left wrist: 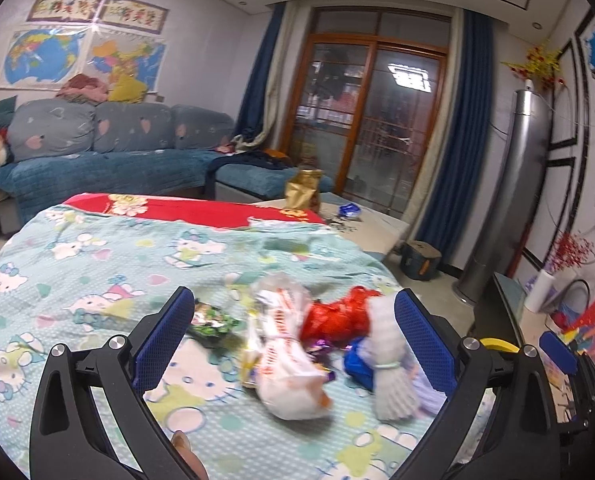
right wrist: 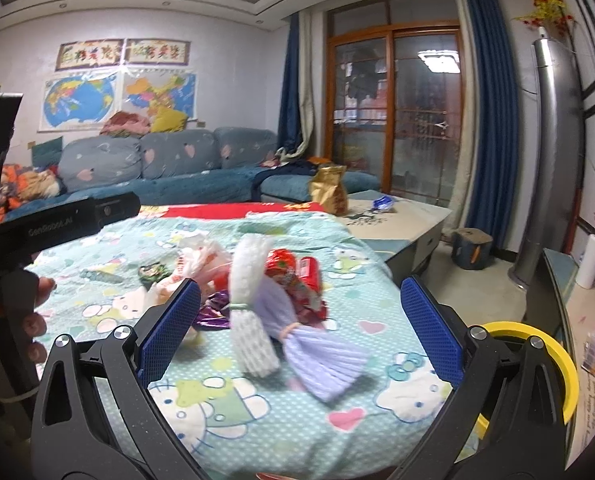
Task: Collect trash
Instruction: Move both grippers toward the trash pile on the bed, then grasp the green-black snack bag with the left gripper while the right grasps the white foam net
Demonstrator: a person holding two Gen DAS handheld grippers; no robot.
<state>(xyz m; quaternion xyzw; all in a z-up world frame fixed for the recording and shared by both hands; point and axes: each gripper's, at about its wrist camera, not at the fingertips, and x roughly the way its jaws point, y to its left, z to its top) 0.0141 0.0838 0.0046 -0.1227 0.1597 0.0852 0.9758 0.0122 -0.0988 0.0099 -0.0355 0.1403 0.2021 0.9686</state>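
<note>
Both grippers, left point(left wrist: 295, 320) and right point(right wrist: 300, 308), gape wide with nothing in them, ready to grab. Trash sits in a pile on the cloth point(left wrist: 97, 264) at 12 o'clock: white bag point(left wrist: 287, 364), red wrapper point(left wrist: 335, 316), foam nets point(right wrist: 253, 320). One gripper's side reads "GenRobot.AI".

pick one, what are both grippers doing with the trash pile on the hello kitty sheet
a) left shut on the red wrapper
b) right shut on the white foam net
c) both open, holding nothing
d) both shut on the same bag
c: the left gripper and right gripper each show blue pads spread wide, with the white foam net and red wrapper lying loose on the sheet.
</note>
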